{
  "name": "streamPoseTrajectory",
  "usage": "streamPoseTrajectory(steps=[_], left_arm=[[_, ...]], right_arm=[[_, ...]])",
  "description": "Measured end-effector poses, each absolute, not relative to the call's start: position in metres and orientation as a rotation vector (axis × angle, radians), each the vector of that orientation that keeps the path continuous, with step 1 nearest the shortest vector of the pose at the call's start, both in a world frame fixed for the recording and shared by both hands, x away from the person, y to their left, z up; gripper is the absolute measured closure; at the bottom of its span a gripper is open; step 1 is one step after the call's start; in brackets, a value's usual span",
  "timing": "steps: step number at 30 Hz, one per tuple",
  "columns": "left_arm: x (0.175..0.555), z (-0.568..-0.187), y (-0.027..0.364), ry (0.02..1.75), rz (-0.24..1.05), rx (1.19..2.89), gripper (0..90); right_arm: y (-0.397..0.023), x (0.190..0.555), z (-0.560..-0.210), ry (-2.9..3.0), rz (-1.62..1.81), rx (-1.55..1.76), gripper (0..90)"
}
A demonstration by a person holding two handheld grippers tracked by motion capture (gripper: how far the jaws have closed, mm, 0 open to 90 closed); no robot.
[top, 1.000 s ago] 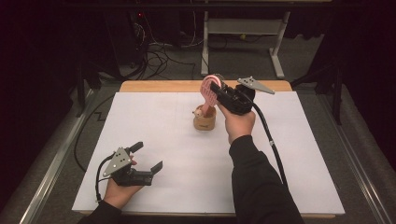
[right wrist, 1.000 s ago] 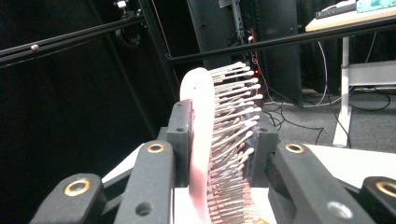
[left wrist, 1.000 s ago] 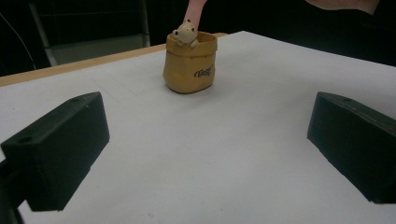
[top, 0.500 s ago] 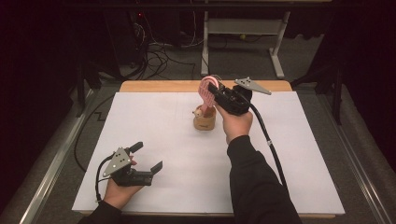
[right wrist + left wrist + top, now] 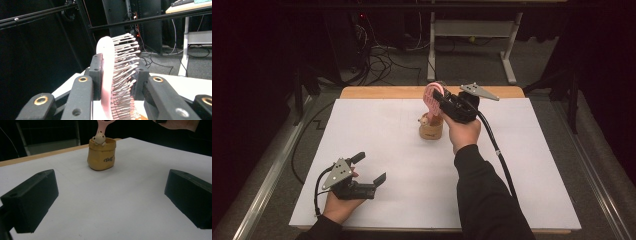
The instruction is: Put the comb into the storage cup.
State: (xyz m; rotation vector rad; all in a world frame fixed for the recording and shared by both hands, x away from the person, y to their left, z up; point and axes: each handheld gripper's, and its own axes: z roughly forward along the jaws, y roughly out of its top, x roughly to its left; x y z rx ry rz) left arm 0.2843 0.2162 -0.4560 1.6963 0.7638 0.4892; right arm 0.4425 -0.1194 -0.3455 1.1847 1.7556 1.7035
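Pink hairbrush (image 5: 110, 75), seen edge-on in the right gripper view, its white-tipped bristles pointing to the right of that view. The right gripper (image 5: 117, 82) grasps the brush head: one jaw presses the smooth back, the other bears against the bristles. In the high view the brush (image 5: 431, 97) stands raised above a tan, sack-shaped holder (image 5: 431, 129), its lower end reaching down to the holder's mouth; whether it touches the holder cannot be told. The left gripper view shows the holder (image 5: 101, 155) upright on the white table surface (image 5: 105, 202), with dark lettering on its side, a small pale figurine (image 5: 99, 138) at its rim, and the looped pink handle rising from behind the figurine. The right gripper (image 5: 443, 102) is held at the far middle of the table by the person's dark-sleeved arm. The left gripper (image 5: 373, 172) rests low at the near left of the table, well apart from the holder, jaws spread wide with nothing between them.
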Motion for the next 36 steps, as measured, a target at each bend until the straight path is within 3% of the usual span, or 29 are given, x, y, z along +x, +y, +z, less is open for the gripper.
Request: streamPoseTrajectory(steps=[36], left_arm=[[0.2841, -0.4558, 0.2166, 0.754, 0.483, 1.697, 0.0]], right_arm=[[-0.1134, 0.4442, -0.3511, 1.797, 1.614, 1.166, 66.0]])
